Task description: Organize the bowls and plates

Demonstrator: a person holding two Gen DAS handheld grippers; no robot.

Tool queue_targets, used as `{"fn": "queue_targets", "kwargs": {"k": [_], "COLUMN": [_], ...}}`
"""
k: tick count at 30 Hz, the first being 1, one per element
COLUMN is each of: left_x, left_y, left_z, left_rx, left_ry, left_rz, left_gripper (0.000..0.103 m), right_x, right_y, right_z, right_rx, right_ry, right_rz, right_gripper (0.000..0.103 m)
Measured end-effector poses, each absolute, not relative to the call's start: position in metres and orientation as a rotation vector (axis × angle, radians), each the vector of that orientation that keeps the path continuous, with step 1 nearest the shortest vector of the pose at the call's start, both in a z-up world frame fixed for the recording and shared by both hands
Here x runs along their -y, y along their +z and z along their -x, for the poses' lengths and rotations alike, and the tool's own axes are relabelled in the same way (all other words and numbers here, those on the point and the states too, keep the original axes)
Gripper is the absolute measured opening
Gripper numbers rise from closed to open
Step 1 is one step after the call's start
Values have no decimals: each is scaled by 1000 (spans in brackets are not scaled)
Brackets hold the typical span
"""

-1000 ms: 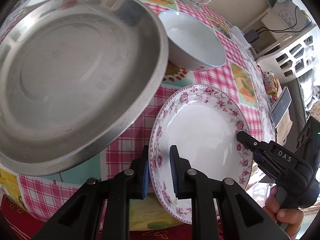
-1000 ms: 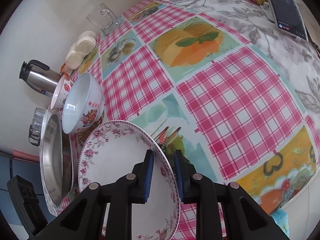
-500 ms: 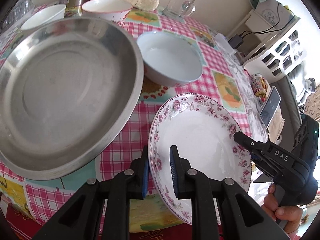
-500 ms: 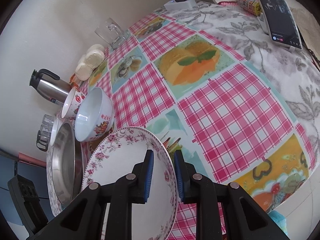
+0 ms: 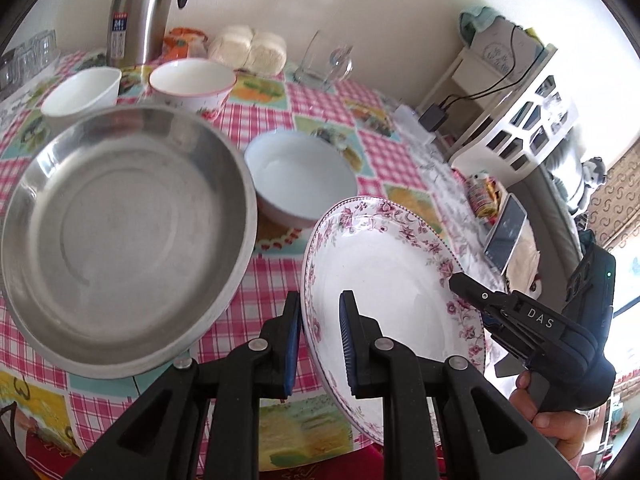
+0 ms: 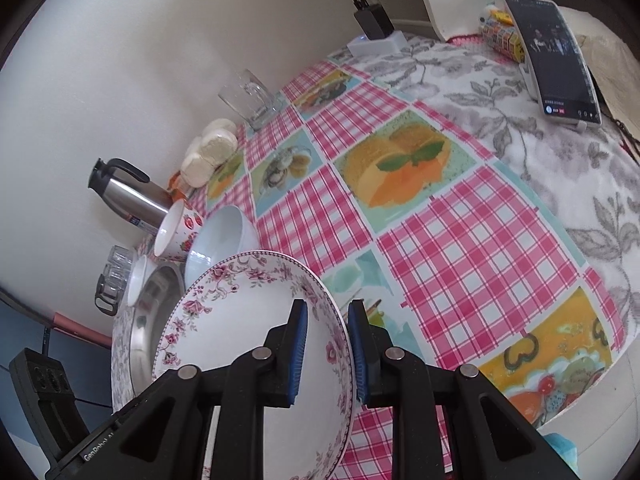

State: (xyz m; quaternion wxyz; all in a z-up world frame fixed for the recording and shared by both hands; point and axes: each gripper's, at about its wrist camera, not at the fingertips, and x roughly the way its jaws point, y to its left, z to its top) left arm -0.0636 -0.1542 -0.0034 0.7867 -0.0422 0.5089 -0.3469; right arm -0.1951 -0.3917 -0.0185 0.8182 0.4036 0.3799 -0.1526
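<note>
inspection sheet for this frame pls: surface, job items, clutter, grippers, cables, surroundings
Surface: checked tablecloth over table.
Job's things: floral plate tilted, off the cloth; steel pan; white bowl; two smaller bowls behind.
Clutter: thermos, glass mug, phone on stand.
Grippers: left gripper and right gripper each shut on the plate's rim, opposite edges.
Cables: black adapter, leads up the wall.
Surroundings: white shelf unit.
</note>
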Motion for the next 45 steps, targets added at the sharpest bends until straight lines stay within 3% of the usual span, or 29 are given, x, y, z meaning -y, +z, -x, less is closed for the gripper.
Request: {"fn": "queue_targets", "kwargs": {"k": [15, 45], "left_x": [123, 5], "left_y": [17, 14], "left_z": [46, -28], "left_rx": [-1034, -999], "left_ry": [-720, -504], "left_rz": [170, 500], "left_gripper": [18, 18], "right_x": [367, 271], "right_y": [20, 54], "right_z": [177, 62], "right_rx": [-715, -799], "right_ry": [-266, -86], "right_rz": [-786, -616], "right_gripper": [23, 23]}}
